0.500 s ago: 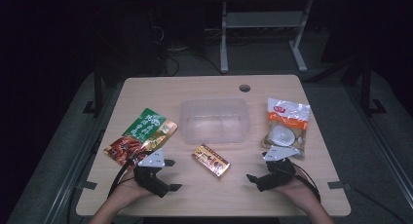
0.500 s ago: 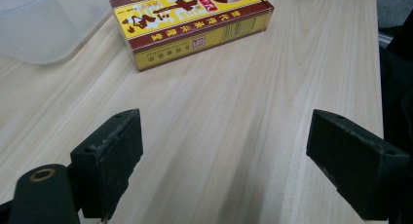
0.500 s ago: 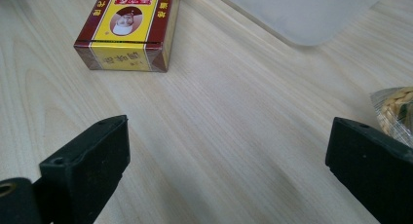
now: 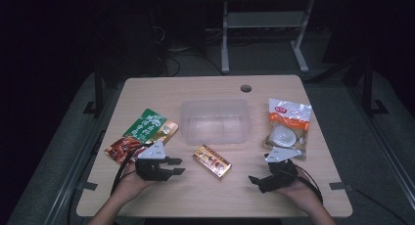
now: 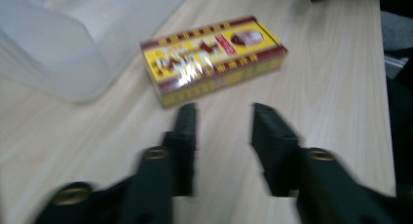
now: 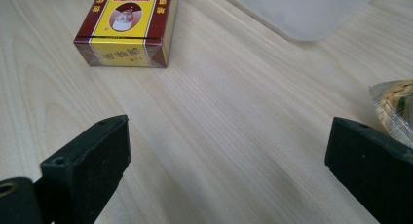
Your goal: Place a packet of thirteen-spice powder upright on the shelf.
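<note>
in the high view, a pale wooden counter (image 4: 293,195) is seen with a clear, empty rectangular plastic tub (image 4: 215,121) at its middle, taken here as the landmark. a flat yellow and dark red carton (image 4: 212,161) lies just in front of the tub, on the person's side. a green and red foil snack pouch (image 4: 143,134) lies to the tub's left, and a clear bag with a red label and pale contents (image 4: 287,127) lies to its right. the left claw (image 4: 175,166) is held in front of the tub and to its left, jaws parted, pointed toward the carton. the right claw (image 4: 255,180) is held in front of the tub and to its right, also aimed inward. compared with half a second earlier, the items are unmoved; the left claw is judged to have shifted slightly, though the change is small.

in the left claw view, motion blur is noted. the carton (image 5: 213,57) is seen just beyond the parted jaw tips, untouched, with the tub (image 5: 63,48) to its left. an approach to the carton is judged to be under way.

in the right claw view, the jaws are spread wide with nothing between them. the carton (image 6: 129,27) lies well ahead, the tub's corner (image 6: 302,12) beyond, and the bag's edge (image 6: 394,104) is seen beside one jaw.
</note>
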A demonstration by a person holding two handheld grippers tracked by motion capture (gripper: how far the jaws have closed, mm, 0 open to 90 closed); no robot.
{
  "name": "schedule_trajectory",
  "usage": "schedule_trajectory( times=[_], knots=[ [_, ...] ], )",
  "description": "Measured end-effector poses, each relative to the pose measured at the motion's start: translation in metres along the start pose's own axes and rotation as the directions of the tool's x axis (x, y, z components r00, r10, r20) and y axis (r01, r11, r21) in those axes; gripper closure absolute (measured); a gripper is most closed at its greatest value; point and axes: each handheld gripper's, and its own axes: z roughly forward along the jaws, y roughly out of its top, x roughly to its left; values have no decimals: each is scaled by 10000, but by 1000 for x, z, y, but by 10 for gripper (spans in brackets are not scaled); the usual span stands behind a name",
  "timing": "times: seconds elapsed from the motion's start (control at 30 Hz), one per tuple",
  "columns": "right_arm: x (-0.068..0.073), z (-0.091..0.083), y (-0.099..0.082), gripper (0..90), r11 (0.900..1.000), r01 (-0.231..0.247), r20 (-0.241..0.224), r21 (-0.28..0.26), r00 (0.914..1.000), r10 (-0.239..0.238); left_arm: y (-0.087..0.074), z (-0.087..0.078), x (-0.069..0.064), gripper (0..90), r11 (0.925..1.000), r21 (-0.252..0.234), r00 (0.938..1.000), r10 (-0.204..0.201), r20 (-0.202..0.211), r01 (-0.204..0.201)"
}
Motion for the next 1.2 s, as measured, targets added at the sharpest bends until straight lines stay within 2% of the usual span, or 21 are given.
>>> schedule_trajectory(
  times=[0.07,0.1,0.13,0.23,0.3,0.37,0.43,0.63,0.7,0.73,0.77,0.8,1.03,1.2],
  knots=[
    [0,0,0,24,10000,5,-1,10,10000,-5,3,1,1,832,10000,-48,10000,43,1,-43],
    [1,0,0,24,10000,51,-20,14,10000,-51,10,4,3,877,9999,-39,9999,164,54,-163],
    [1,0,0,24,10000,51,-20,14,10000,-51,10,4,3,895,9999,-39,9999,164,54,-163],
    [2,1,0,24,10000,60,-74,75,10000,-60,21,13,6,896,9996,-48,9994,264,202,-264],
    [2,2,0,24,10000,44,-61,80,10000,-44,31,24,7,896,9987,-59,9984,517,224,-515],
    [2,2,0,24,10000,48,-64,78,10000,-48,35,28,8,896,9984,-42,9981,560,268,-559],
    [1,2,0,24,10000,36,-75,84,10000,-35,43,40,10,896,9976,-54,9971,694,327,-693],
    [2,3,-1,24,9999,-59,-76,156,10000,61,55,56,13,896,9950,22,9946,995,293,-996],
    [2,3,-1,24,9998,-12,-102,190,9999,14,61,67,16,896,9924,121,9923,1219,241,-1222],
    [2,3,-1,24,9998,-12,-102,190,9999,14,61,67,16,896,9924,121,9923,1219,241,-1222],
    [2,3,-1,25,9997,7,-104,248,9999,-4,64,74,16,896,9913,179,9913,1298,241,-1302],
    [2,3,-1,25,9997,7,-104,248,9999,-4,64,74,16,896,9913,179,9913,1298,241,-1302],
    [2,3,-1,25,9997,10,-128,260,9999,-7,70,101,23,896,9909,389,9911,1276,384,-1291],
    [2,3,-1,25,9997,6,-145,245,9999,-2,68,111,26,896,9895,629,9911,1276,377,-1298]
  ],
)
